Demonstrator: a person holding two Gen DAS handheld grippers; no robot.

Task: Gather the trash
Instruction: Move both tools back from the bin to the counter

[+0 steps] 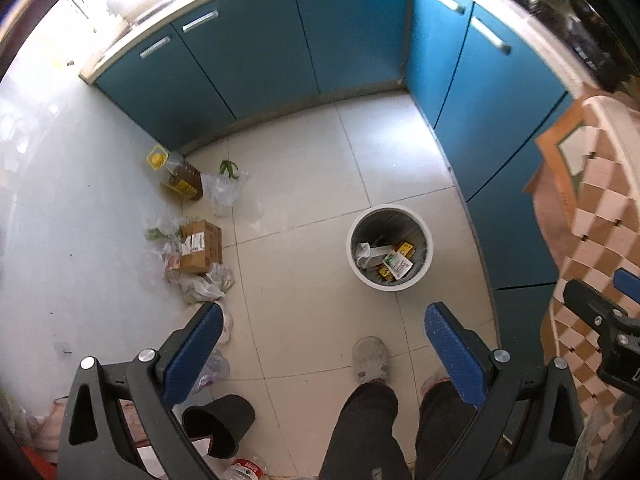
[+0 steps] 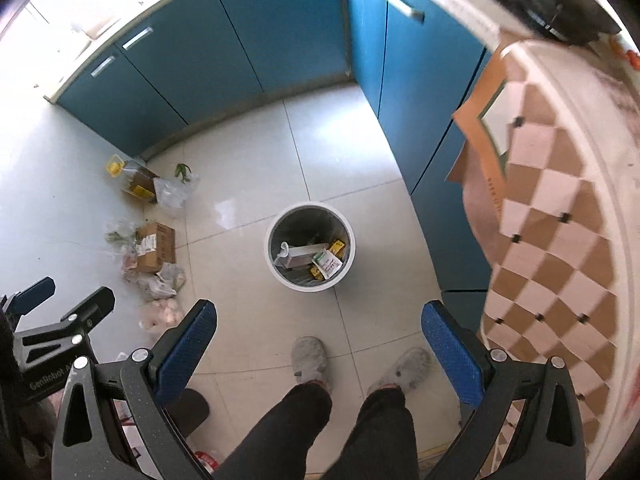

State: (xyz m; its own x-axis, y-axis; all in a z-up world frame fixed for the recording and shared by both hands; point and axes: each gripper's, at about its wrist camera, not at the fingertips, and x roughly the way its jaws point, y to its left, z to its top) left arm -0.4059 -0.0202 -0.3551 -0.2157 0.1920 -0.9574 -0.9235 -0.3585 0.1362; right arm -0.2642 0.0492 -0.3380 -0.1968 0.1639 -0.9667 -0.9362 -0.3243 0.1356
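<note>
A white round trash bin (image 1: 389, 247) stands on the tiled floor, holding cartons and wrappers; it also shows in the right wrist view (image 2: 310, 253). Trash lies along the left wall: a brown cardboard box (image 1: 199, 246) (image 2: 155, 247), crumpled plastic bags (image 1: 202, 284) (image 2: 162, 280), a clear bag with a green leaf (image 1: 224, 188) (image 2: 176, 190). My left gripper (image 1: 324, 344) is open and empty, high above the floor. My right gripper (image 2: 318, 338) is open and empty, also high above the floor, nearer the bin.
An oil bottle with a yellow cap (image 1: 176, 174) (image 2: 134, 182) stands by the blue cabinets (image 1: 280, 48). A table with a checkered cloth (image 2: 560, 216) is on the right. A black bucket (image 1: 222, 428) lies at lower left. The person's legs and slippers (image 2: 310, 360) are below.
</note>
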